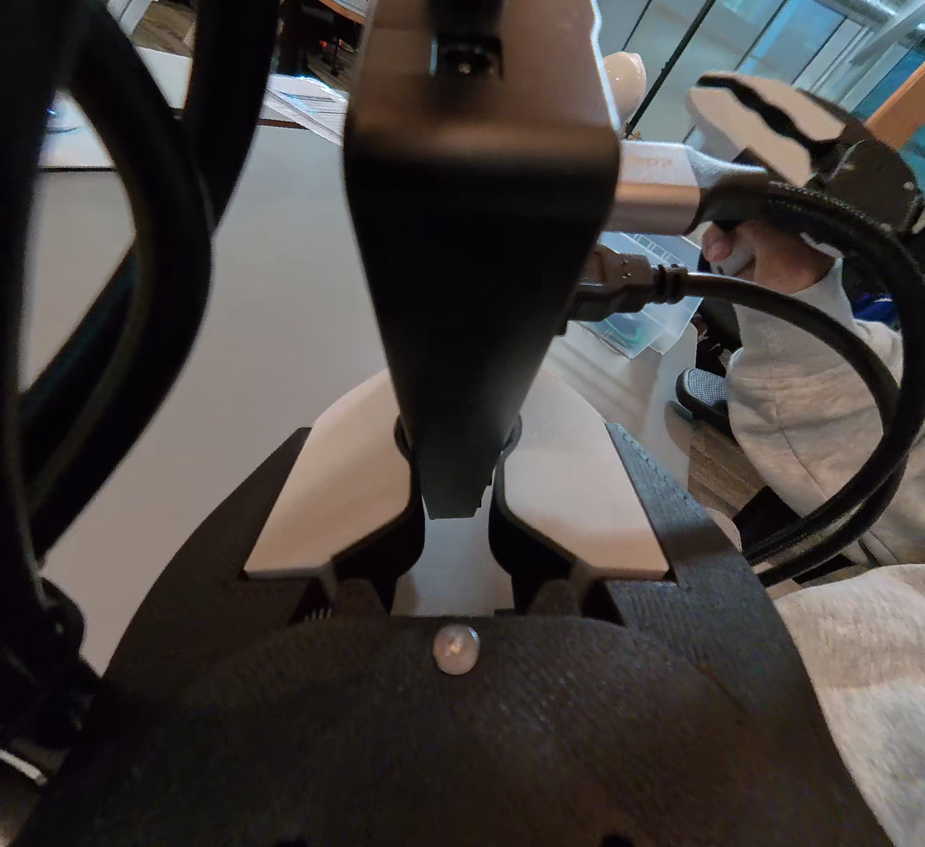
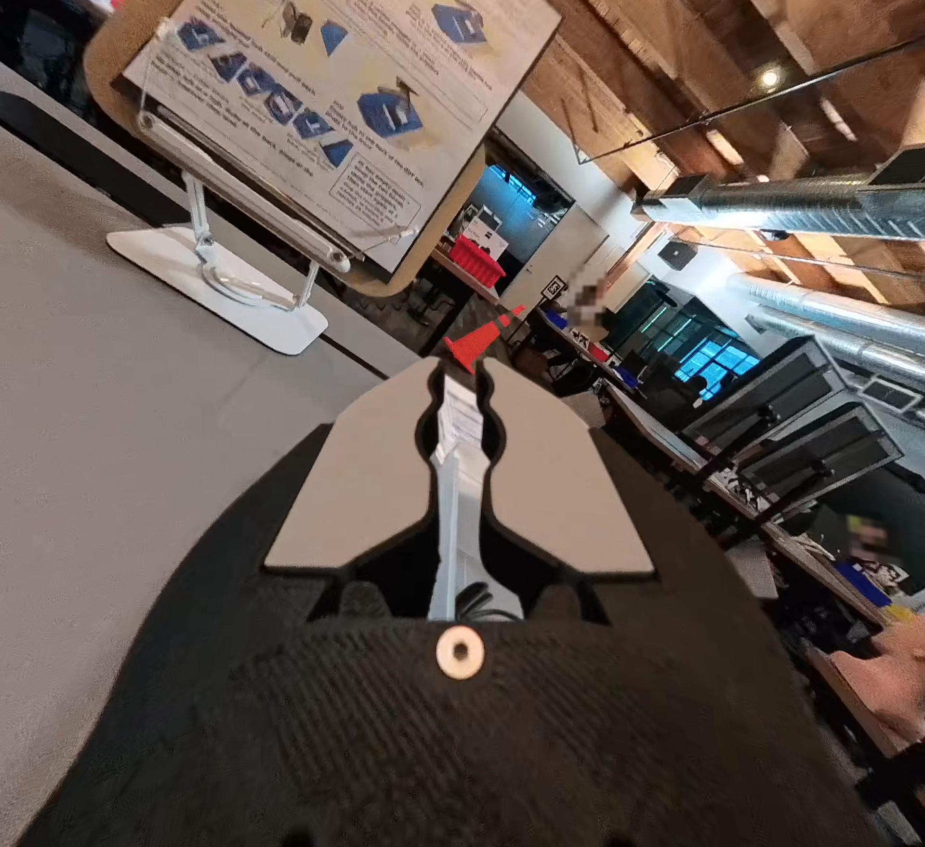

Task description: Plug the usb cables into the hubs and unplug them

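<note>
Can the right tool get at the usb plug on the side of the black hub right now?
Probably not yet: the plug sits exposed on the black hub's side toward the right tool, but that tool is shut on a silver piece, so it looks occupied.

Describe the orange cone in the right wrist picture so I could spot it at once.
Start at the big instruction board on its white stand on the grey table. Look past the table's far edge, just above the tips of the right hand-held gripper. The traffic cone lies there, the only bright orange pointed shape, unlike the boxy red bin behind.
</note>
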`<state>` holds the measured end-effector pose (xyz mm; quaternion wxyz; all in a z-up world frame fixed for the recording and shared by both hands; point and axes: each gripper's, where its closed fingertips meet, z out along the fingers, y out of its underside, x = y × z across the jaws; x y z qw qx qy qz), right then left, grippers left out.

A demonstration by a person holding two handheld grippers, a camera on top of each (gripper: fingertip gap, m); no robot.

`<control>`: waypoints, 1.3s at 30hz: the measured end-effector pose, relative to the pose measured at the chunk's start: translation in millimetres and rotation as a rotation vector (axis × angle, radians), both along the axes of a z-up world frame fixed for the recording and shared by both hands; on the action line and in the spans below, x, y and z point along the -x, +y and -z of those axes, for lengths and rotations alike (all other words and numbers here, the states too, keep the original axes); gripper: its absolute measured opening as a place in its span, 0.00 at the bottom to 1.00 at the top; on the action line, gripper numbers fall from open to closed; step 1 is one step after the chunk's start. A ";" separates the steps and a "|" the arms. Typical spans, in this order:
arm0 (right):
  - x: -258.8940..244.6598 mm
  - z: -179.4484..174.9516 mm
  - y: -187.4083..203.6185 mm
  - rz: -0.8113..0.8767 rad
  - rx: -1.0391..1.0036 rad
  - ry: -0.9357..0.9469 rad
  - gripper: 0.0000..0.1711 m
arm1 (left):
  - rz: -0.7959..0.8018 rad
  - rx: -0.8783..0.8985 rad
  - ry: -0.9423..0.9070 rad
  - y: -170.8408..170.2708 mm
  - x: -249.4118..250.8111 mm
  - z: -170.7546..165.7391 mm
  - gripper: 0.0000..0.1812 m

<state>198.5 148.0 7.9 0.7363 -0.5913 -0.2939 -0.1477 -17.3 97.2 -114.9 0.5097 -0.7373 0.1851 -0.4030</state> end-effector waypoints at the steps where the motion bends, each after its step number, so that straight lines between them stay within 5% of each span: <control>1: 4.4 -7.9 -5.7 -0.016 -0.027 0.002 0.07 | 0.000 0.004 0.003 0.3 -0.2 1.1 0.15; 7: 55.5 -24.2 -42.9 -0.197 -0.089 -0.035 0.05 | 0.016 0.017 0.006 -0.8 -4.2 4.5 0.15; 12: 100.0 14.2 -49.3 -0.401 0.096 0.107 0.04 | 0.025 0.018 0.013 -2.2 -6.3 5.5 0.15; 17: 75.5 71.7 -6.7 -0.318 0.355 0.229 0.07 | 0.026 0.015 0.012 -2.8 -5.5 4.4 0.15; 22: 58.5 65.6 -0.3 -0.330 0.401 0.370 0.08 | 0.030 0.031 0.008 -2.2 -6.0 7.2 0.15; 33: 73.9 63.1 -12.6 -0.288 0.381 0.202 0.11 | 0.037 0.042 0.013 -2.6 -7.0 9.8 0.15; 39: 15.6 56.0 3.5 0.004 0.415 0.034 0.13 | 0.036 0.050 0.012 -1.9 -5.7 10.9 0.15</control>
